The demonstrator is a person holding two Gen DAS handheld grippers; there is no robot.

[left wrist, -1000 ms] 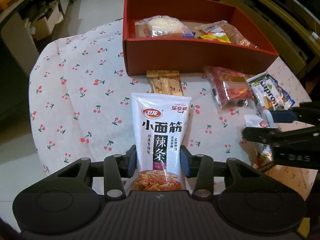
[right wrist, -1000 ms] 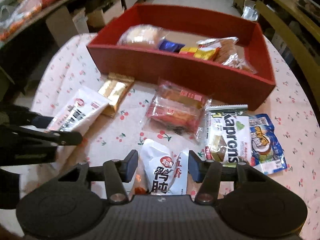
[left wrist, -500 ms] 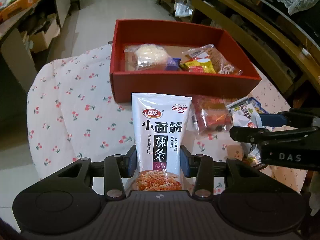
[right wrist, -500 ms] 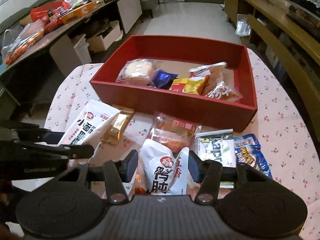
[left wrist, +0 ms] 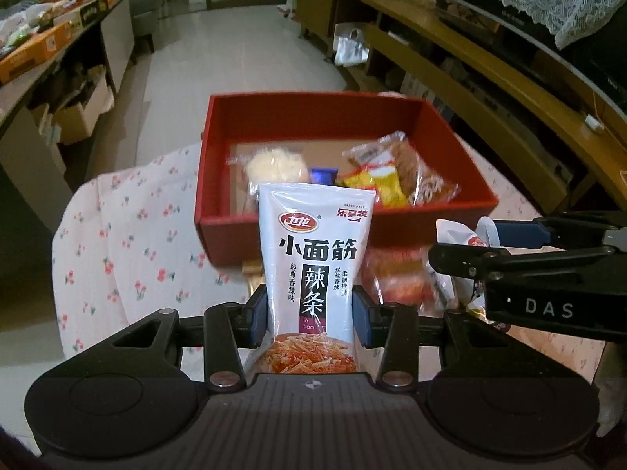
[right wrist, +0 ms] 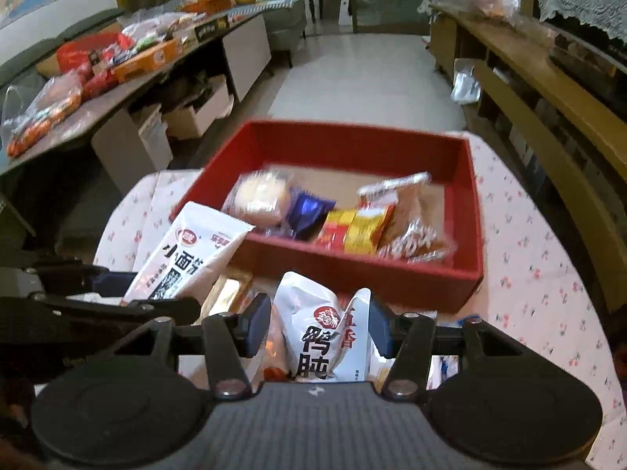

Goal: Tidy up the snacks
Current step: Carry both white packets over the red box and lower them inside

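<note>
The white latiao pouch (left wrist: 313, 258) stands upright in your left gripper (left wrist: 309, 311), both pads pinching its sides, in front of the red box (left wrist: 345, 219). In the right view, your right gripper (right wrist: 319, 325) clamps the white duck-gizzard pouch (right wrist: 321, 333), near the box's front wall.

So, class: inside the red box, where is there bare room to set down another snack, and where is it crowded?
The red box is bare along its far wall, behind the snacks, and in its far right corner. The near half is crowded: bun, blue pack, yellow pack and brown pack lie in a row against the near wall.
</note>
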